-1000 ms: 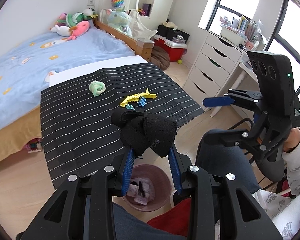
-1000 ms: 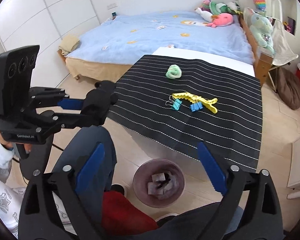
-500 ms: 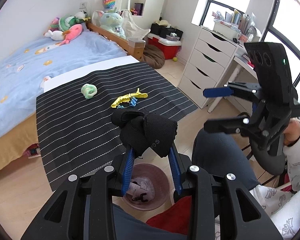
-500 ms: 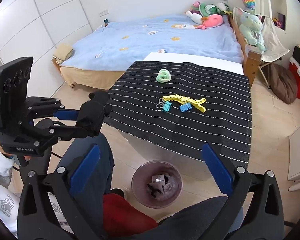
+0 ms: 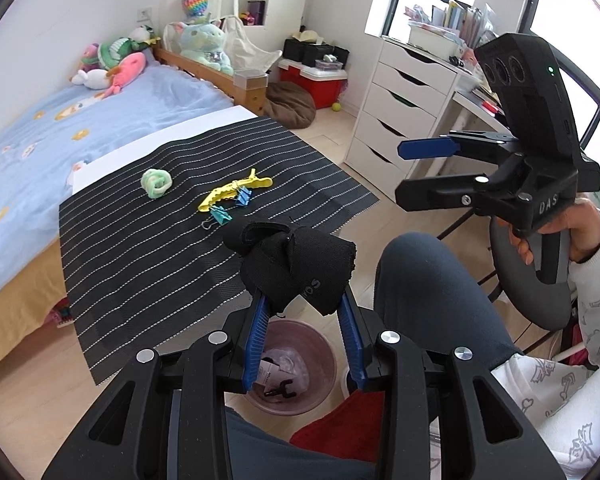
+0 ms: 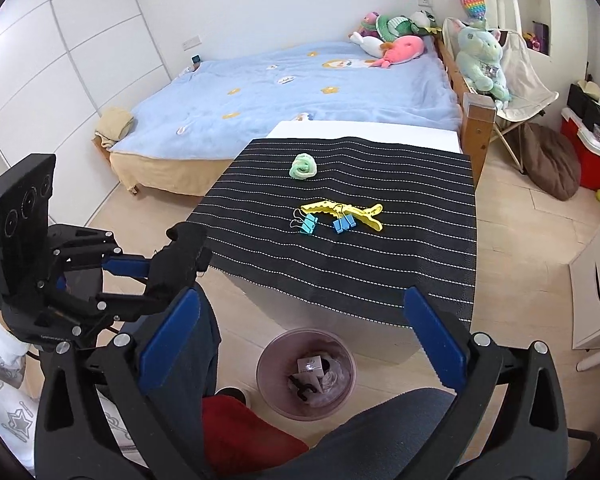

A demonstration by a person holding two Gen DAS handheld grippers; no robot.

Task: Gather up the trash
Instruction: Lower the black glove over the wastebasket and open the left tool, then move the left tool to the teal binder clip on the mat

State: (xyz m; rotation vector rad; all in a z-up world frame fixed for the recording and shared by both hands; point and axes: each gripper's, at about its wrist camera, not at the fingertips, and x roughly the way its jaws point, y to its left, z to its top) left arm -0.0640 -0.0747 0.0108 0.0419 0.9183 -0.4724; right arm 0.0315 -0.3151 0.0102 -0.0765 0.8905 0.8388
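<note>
A blue-covered bed (image 6: 300, 92) is filling the far side of the room, and a black striped cloth (image 6: 380, 256) is lying over the table in front of it. Near the table's near edge, a pinkish trash bin (image 5: 324, 354) is sitting on the floor between the person's knees, with scraps and a black clip inside. The right gripper (image 6: 300, 332) is hanging above the bin with its blue fingers spread wide and nothing between them. The left gripper (image 5: 303, 312) is gripping a crumpled black cloth (image 5: 296, 264) over the bin; its jaws have just been opening a little, yet the cloth is sitting between the pads. On the striped cloth, a green wad (image 6: 303, 166) is lying far, and a yellow clip (image 6: 348, 213) is touching two blue binder clips (image 6: 344, 225) nearer
</note>
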